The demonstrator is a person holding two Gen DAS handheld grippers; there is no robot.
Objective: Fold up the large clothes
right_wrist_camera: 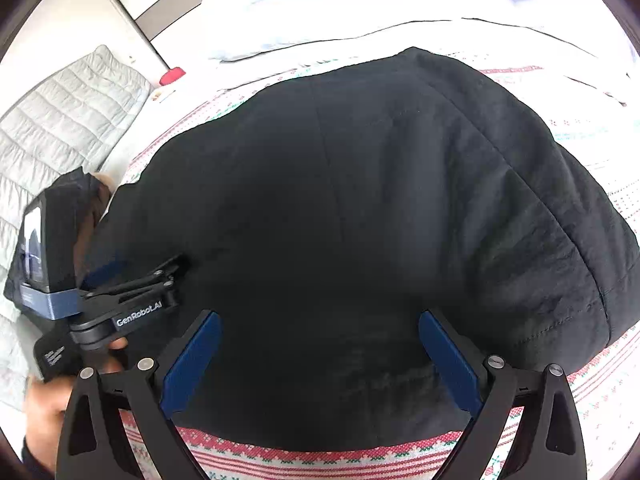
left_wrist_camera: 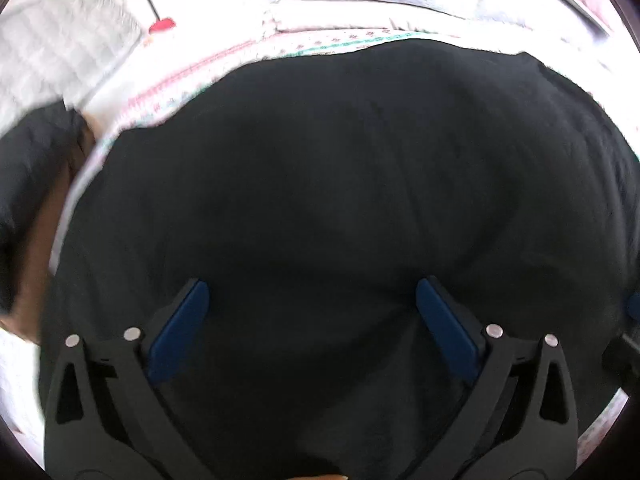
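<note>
On the bed, across a patterned bedspread [right_wrist_camera: 360, 460] with red and green stitched bands, lies the black garment [right_wrist_camera: 360, 220], a large dark piece that fills most of both views. It looks already folded at least once: its outline is compact and rounded, a seam and a hemmed edge run down its right side, and no sleeve or leg sticks out, though the dark cloth hides how many layers there are. Whether another fold is left I cannot tell; smoothing or a final halving seems the likely remainder. Beyond it sit pale pillows [right_wrist_camera: 320, 12], and to the left a grey quilted cover [right_wrist_camera: 60, 112]. Both tools hover just above the cloth holding nothing: the left hand-held gripper [left_wrist_camera: 312, 304] has its blue pads spread wide, and the right hand-held gripper [right_wrist_camera: 318, 340] is likewise spread apart near the garment's near edge.
</note>
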